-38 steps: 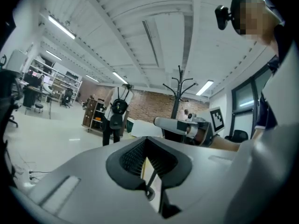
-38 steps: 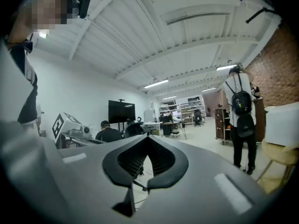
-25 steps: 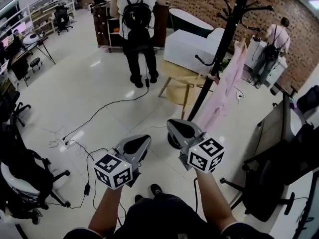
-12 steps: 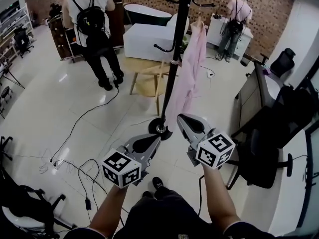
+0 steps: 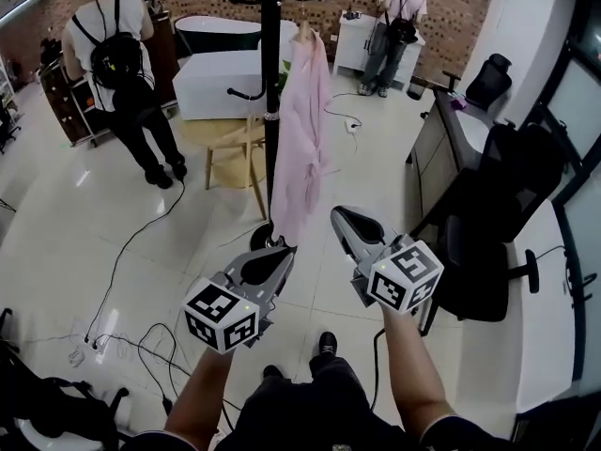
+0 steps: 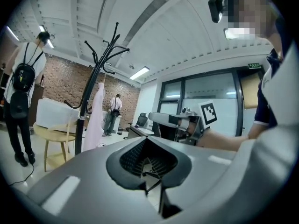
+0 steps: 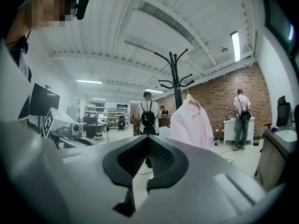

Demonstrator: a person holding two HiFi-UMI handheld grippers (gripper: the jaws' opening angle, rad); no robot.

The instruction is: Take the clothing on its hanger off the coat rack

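Floor [image 5: 84, 205]: glossy pale tile, wide, open.
- Coat rack [image 5: 273, 111]: black pole, round base on floor near middle. Pink garment [image 5: 300, 130] hangs from upper hook.
- Wooden chair [image 5: 235, 153] just beside rack; white block seat [image 5: 211, 83] behind chair.
- Black cable [image 5: 143, 233] trails over left part toward power strip [image 5: 77, 353].
- Black office chair [image 5: 488, 242] near right edge.
- White cabinet [image 5: 352, 40] at far brick wall.
- Person with backpack [image 5: 117, 64] stands far left; second person [image 5: 394, 17] stands at cabinet.

My grey moulded left gripper [image 5: 280, 251] and right gripper [image 5: 341, 216] each carry a white cube with black square markers [image 5: 220, 316]. I wear dark short sleeves [image 5: 449, 434], dark trousers [image 5: 300, 407] and black shoes [image 5: 327, 342].
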